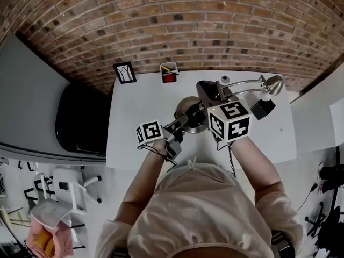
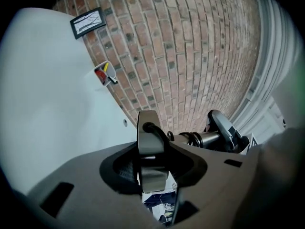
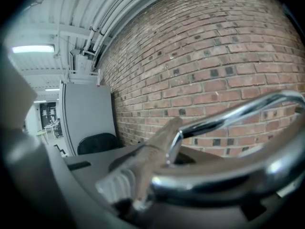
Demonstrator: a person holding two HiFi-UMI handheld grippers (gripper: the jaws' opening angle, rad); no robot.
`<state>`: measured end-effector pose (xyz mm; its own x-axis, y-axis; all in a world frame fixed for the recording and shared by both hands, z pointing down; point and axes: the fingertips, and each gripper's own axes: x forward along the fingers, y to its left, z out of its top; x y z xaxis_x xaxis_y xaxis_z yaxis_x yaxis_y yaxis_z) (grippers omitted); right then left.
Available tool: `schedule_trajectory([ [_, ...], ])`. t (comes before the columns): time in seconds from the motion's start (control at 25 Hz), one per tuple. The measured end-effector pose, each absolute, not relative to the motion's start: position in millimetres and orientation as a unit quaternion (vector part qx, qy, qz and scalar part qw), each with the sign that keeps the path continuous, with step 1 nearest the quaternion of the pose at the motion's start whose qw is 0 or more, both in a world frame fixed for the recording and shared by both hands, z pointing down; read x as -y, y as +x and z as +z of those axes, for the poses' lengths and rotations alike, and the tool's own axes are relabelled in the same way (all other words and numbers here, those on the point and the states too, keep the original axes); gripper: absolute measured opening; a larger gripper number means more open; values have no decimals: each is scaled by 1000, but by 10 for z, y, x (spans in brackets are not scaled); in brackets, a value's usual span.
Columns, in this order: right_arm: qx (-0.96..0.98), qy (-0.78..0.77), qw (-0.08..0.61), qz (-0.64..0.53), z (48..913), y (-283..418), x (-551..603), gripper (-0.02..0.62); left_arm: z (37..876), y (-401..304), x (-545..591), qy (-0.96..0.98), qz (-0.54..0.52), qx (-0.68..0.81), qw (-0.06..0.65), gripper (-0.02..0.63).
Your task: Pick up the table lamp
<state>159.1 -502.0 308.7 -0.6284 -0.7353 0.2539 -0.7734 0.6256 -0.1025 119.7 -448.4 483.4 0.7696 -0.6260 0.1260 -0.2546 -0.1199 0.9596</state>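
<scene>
Matte grey fingers of my left gripper (image 2: 152,162) are clamped partway closed on the rim of the table lamp's (image 1: 244,87) round dull-metal base (image 2: 151,140). My right gripper (image 3: 153,181) has its fingers pinched almost together on the smooth curved chrome arm (image 3: 228,116). Lamp sits at my twelve o'clock, its glossy metal shade (image 1: 273,83) toward two, apparently clear of the flat white table (image 1: 141,104). Pickup looks essentially done; only holding it steady remains.

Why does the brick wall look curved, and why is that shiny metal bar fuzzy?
Head view: the wide lens bows the brick wall into an arc. Right gripper view: the lamp's chrome arm is near the lens, so it blurs and glints. Left gripper view: corners go black, bricks bend.
</scene>
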Motion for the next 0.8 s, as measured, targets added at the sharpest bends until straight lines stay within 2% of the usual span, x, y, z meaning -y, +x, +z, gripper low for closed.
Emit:
schedule_trajectory([
  [0.28,901,417,91,81,2719,1579,5069,34,4491,1215,4595,742,-170,294,578,150],
  [0.8,901,412,105,89,2836,1611,4995,31,4611,1288,4465,730,-162,290,597,150],
])
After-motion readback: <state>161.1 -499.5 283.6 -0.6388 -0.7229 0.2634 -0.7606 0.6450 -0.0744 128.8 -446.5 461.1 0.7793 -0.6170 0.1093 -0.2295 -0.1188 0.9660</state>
